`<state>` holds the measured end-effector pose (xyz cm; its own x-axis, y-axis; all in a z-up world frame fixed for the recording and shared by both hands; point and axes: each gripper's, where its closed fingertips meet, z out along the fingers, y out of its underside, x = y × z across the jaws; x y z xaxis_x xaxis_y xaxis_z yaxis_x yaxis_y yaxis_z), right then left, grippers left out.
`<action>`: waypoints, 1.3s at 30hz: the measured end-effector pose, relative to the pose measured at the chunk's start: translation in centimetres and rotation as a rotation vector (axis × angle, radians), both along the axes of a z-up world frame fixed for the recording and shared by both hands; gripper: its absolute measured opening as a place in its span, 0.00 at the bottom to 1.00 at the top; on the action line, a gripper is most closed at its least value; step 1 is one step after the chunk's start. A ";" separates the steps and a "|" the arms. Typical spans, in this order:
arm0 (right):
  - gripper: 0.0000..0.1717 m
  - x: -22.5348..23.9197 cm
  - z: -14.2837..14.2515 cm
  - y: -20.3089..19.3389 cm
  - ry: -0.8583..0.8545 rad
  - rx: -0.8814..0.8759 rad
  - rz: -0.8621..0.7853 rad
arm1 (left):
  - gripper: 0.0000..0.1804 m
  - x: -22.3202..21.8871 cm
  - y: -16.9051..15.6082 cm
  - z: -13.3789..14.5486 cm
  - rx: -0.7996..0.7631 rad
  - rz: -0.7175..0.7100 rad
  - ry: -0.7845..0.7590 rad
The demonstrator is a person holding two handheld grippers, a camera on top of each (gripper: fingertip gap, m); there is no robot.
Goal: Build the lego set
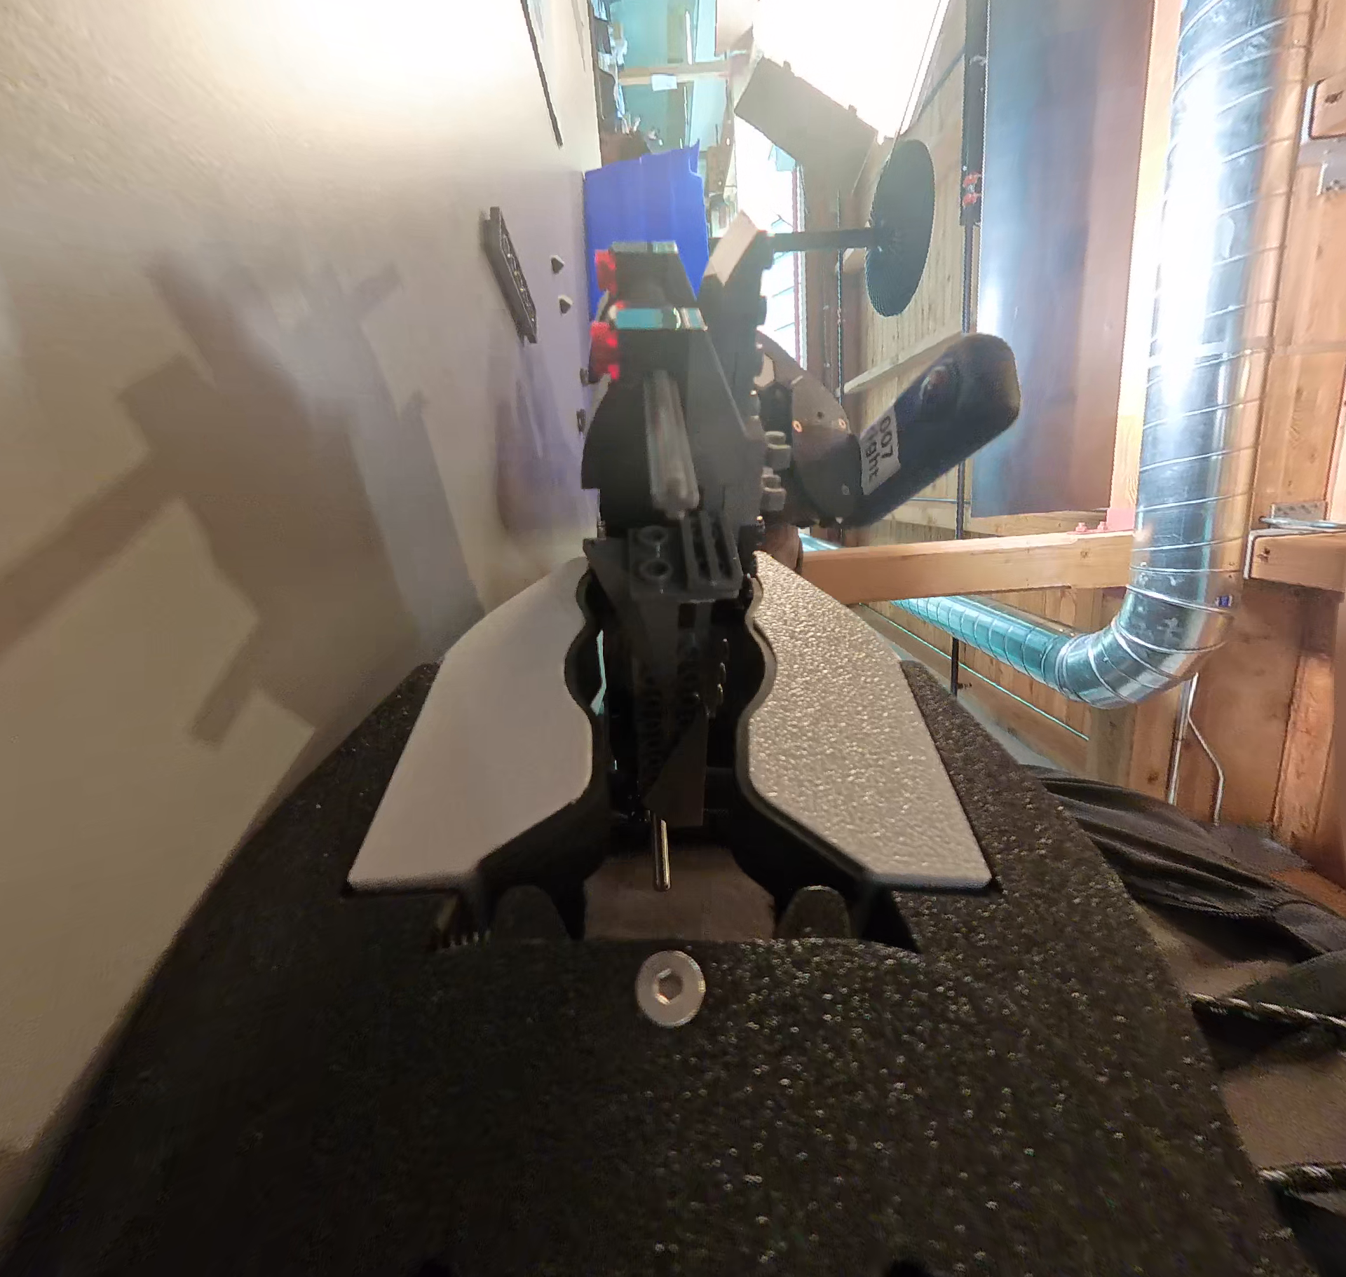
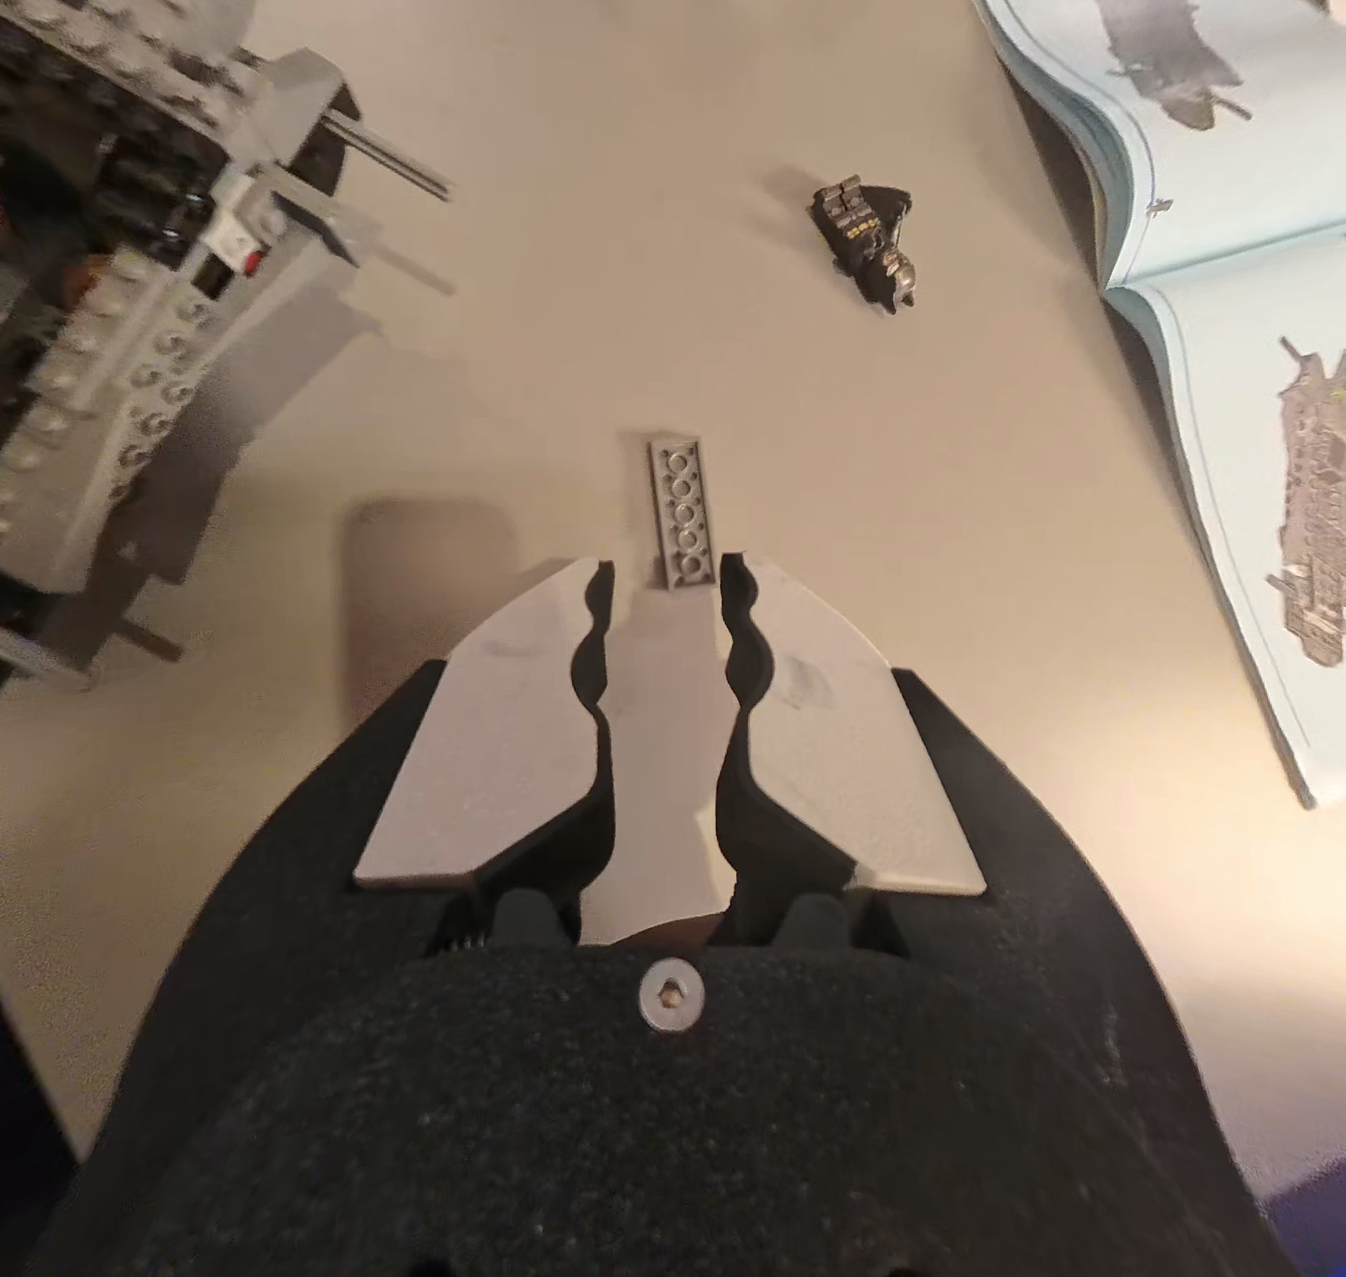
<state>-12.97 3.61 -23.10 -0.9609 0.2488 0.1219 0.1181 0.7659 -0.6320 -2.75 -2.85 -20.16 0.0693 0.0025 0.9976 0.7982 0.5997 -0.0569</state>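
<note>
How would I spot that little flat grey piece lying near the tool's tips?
Start at the beige table, with the open booklet on the right and the big grey model on the left. The plate lies flat, just ahead of the open right tool. Unlike the dark lumpy piece beyond, it is thin, light grey, with round hollows.

Flat brick plate [image 2: 683, 514] on the table [image 2: 910, 477], lying lengthwise, near end just ahead of the right gripper [image 2: 666, 572], between its open fingertips. Small brick piece [image 2: 867, 244] farther ahead and to the right. Open booklet [image 2: 1202, 295] at the right edge. Big brick model [image 2: 146, 281] at the left, held between the fingers of the left gripper [image 1: 670, 587], over the table
</note>
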 end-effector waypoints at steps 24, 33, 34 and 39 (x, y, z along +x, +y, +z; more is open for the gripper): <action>0.10 -2.8 6.0 2.8 -0.007 -0.154 0.138 | 0.19 -6.7 5.7 0.0 -0.019 0.076 -0.054; 0.19 -5.5 1.6 10.8 -0.136 0.001 -0.242 | 0.19 -6.6 5.6 0.0 -0.016 0.076 -0.045; 0.21 -5.3 1.0 11.3 -0.156 0.020 -0.300 | 0.19 -6.6 5.5 0.0 -0.018 0.071 -0.046; 0.28 -4.5 -1.8 11.3 -0.171 0.101 -0.497 | 0.19 -6.7 5.5 0.0 -0.011 0.016 -0.046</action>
<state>-17.51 14.94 -24.88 -0.7383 0.6742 0.0208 0.5771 0.6473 -0.4980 -9.41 2.70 -20.13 0.0233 0.0138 0.9996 0.7904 0.6120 -0.0269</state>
